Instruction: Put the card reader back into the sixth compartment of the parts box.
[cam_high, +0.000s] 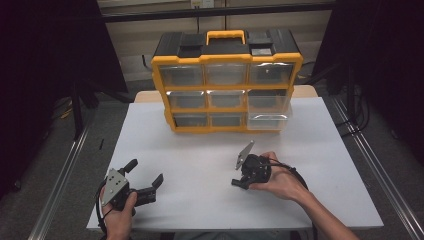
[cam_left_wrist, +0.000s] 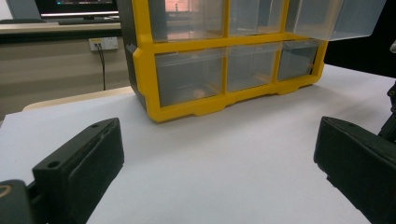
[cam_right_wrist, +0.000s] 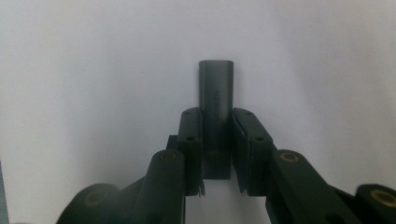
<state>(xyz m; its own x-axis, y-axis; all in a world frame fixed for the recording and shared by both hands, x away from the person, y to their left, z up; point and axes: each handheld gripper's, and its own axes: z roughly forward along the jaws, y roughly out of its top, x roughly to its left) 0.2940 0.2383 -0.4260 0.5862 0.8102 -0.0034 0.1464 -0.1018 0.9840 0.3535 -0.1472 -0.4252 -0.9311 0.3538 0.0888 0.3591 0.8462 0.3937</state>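
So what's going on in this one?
A person sits at a white table with a gripper in each hand. The right gripper is shut on a small dark cylinder, held just over the table. The left gripper is open and holds nothing, resting near the table's front edge. At the back stands a yellow drawer cabinet; its lower right drawer is pulled partly out.

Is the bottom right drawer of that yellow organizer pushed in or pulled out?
Pulled out. The bottom right drawer juts forward past the yellow organizer frame, while the neighbouring drawers sit flush.
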